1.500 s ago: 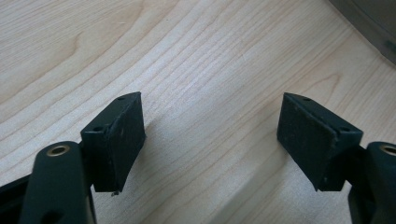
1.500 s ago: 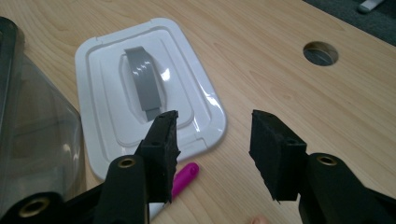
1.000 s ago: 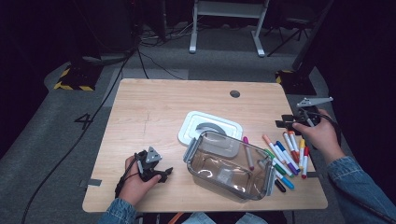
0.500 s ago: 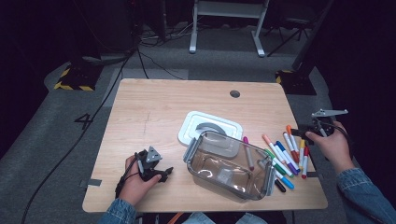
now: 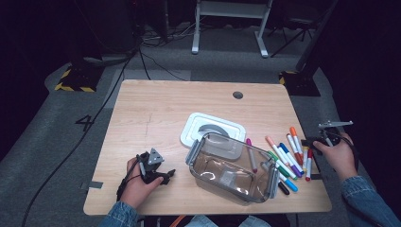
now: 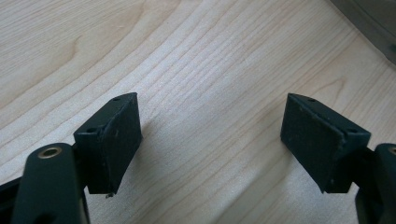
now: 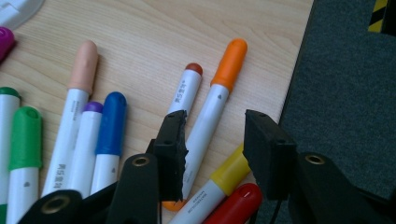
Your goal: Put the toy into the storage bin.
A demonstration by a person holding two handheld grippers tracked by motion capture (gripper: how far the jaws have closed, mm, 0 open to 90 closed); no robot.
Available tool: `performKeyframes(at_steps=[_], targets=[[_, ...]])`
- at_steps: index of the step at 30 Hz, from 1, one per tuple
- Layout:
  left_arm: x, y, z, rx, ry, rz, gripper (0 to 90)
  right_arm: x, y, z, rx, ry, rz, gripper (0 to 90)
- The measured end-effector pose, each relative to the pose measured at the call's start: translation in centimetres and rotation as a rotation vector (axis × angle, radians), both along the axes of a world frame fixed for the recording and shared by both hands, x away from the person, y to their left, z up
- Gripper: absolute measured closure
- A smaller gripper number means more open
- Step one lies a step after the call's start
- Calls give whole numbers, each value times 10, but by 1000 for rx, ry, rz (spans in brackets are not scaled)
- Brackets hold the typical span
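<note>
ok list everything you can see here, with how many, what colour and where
table: one, light wood, centre
box: one, clear with grey clips, front middle of the table
lid: one, white, flat behind the box
markers: a dozen or so, mixed colours, right of the box; one pink-capped in the box
orange marker: one, between the right gripper's jaws, not pinched
left gripper: black, open over bare wood
right gripper: black, open, jaws just been closing

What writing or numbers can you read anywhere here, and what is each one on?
"4": marked on the grey floor left of the table.
Small print on the brown-capped marker: too small to read.
Small print on the peach-capped marker: too blurred to read.
Nothing readable on the clear box or its lid.
</note>
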State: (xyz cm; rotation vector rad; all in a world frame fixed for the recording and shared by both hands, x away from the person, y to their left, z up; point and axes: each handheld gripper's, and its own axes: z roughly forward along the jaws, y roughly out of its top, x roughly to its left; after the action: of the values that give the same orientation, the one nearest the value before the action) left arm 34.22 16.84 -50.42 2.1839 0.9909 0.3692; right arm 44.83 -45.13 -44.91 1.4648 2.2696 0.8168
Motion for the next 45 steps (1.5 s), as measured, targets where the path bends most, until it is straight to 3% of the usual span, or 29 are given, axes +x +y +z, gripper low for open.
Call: performKeyframes(at_steps=[8,14,24,31,37,45], targets=[[0,0,0,1,-1,0,208,12,11,-12,-5,43,-32,633],[0,0,0,2,-1,0,208,23,22,-21,-55,63,-43,658],[0,0,0,2,-1,0,208,36,36,-26,-92,63,-66,740],[0,0,0,2,-1,0,208,38,40,-25,-66,72,-98,769],[0,0,0,2,-1,0,208,36,40,-8,-50,35,-96,769],[0,0,0,2,-1,1,208,28,45,26,-14,-9,-48,769]])
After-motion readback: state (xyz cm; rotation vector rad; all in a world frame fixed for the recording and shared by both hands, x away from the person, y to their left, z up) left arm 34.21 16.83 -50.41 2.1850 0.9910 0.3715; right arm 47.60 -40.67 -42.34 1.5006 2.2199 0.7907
